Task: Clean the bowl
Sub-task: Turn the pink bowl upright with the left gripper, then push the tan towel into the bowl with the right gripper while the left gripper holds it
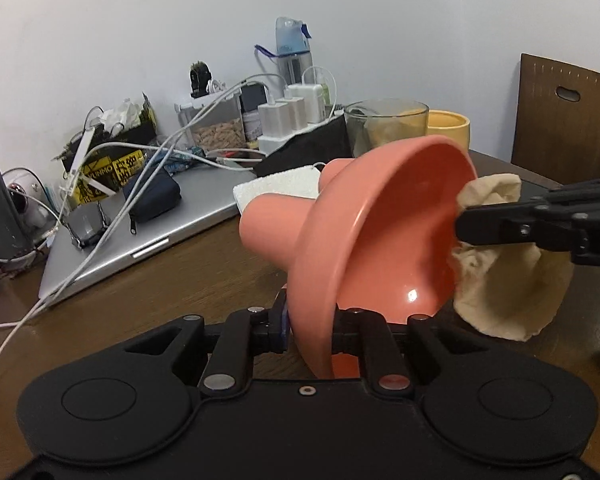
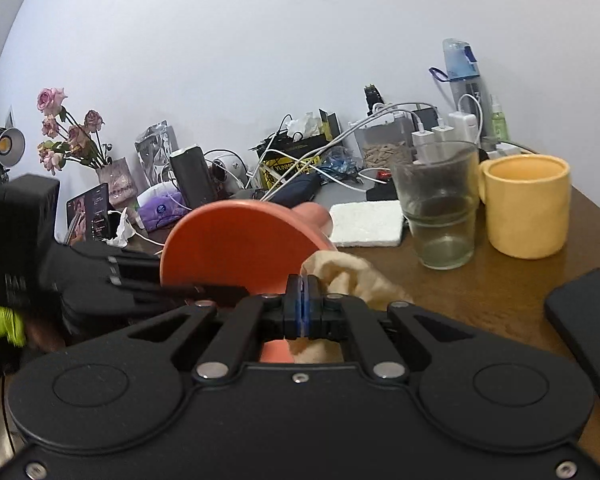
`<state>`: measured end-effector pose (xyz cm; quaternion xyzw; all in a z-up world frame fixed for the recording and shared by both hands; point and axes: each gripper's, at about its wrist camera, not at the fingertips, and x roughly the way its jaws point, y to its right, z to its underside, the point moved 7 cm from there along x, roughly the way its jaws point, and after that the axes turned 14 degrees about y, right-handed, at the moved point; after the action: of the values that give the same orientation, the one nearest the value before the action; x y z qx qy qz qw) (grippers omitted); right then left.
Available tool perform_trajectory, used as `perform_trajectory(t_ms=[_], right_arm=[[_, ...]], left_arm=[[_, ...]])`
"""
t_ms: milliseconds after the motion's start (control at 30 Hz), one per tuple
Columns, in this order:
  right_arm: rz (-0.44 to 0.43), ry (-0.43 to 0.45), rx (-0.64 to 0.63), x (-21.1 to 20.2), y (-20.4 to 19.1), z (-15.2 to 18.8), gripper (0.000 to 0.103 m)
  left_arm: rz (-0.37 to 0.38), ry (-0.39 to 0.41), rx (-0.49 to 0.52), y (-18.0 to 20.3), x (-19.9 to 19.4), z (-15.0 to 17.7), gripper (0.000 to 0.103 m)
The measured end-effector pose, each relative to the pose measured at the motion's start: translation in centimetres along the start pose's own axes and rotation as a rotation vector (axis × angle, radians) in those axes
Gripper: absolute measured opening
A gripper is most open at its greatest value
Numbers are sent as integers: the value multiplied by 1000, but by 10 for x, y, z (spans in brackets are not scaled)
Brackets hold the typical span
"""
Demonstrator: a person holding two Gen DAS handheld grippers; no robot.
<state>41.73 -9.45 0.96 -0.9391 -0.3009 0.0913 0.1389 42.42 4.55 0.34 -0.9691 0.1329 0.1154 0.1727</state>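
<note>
Jaws clamp bowl [image 1: 380, 216] and cloth [image 1: 508, 280] above cluttered wooden table [image 1: 172, 280].

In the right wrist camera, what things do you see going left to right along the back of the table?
Pink flowers in a vase → purple pouch → white sponge pad → clear drinking glass → yellow ceramic mug.

Right tongs [image 2: 302, 300] pinch a beige cloth [image 2: 352, 280] against the tilted orange bowl [image 2: 236, 244].

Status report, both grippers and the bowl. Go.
Left gripper clamped on pink bowl rim, bowl tilted on edge. Right gripper shut on beige cloth, cloth at bowl's inside. Nothing in the way.
</note>
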Motion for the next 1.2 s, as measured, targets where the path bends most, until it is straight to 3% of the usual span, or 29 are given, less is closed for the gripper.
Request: perform_trajectory(t_ms=[67,133,167,333,500,600,767,800,933,1000,1100,1200], right_arm=[[0,2,-11,-1,-2,-2,2],[1,4,-23,-3,-3,-3,2],[-12,10,-25,-8,-4,-5,2],[-67,-24,-10,-16,-18,5,2],[-218,-62,-156,-10,-77,20,2],[-242,-23,-230,4,-103,11,2],[-193,41,-183,-2,-95,-14,2],[-179,51,-166,-8,-87,-18,2],[-72,-16,-117,-11,-57,-9,3],[-14,-67,-82,-1,-39,1,3],[-8,-103,-36,18,-27,11,3],[25,-129,-35,36,-19,22,4]], left_arm=[[-48,50,107,5,-12,1,45],[-96,100,214,11,-24,1,79],[-107,114,234,15,-30,2,82],[-83,109,223,31,-50,16,86],[-91,85,361,40,-60,35,86],[-100,80,361,39,-68,37,87],[-139,74,63,14,-82,27,89],[-147,72,-2,8,-85,24,96],[-121,25,-236,4,-80,18,103],[-157,13,-232,7,-72,17,103],[-235,-18,-182,9,-60,20,103],[-254,-53,-184,19,-59,25,103]])
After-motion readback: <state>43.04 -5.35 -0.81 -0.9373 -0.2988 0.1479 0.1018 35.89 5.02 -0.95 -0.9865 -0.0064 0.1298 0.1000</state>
